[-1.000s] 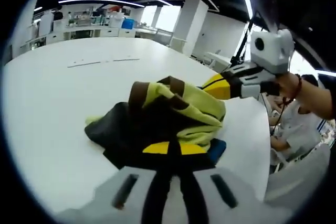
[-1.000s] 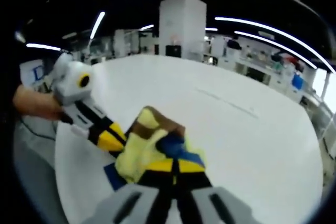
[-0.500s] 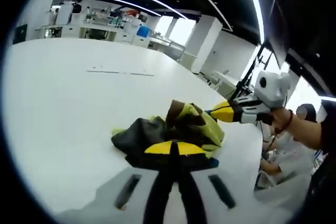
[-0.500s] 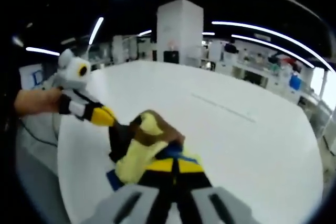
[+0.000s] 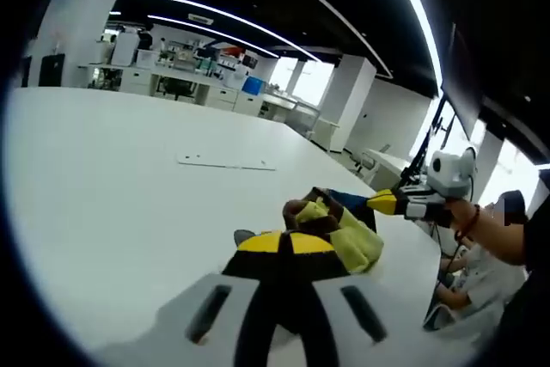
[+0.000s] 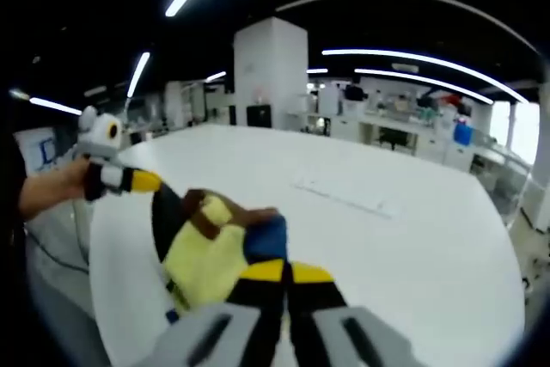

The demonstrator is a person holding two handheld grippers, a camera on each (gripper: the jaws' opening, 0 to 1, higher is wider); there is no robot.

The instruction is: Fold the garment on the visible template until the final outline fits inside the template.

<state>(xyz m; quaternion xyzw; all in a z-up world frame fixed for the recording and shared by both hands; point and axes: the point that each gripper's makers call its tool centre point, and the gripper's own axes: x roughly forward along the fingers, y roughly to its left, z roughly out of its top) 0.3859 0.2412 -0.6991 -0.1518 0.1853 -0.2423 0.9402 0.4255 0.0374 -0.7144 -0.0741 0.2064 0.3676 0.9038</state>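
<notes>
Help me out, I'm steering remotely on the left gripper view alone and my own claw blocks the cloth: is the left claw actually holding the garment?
Observer: It looks so. In the right gripper view the left claw meets a dark panel of the garment, which runs down from the claw's yellow tip.
Operator: And the right claw's grip?
Observer: The right claw has its tips together, with the garment's blue patch bunched right against them.
</notes>
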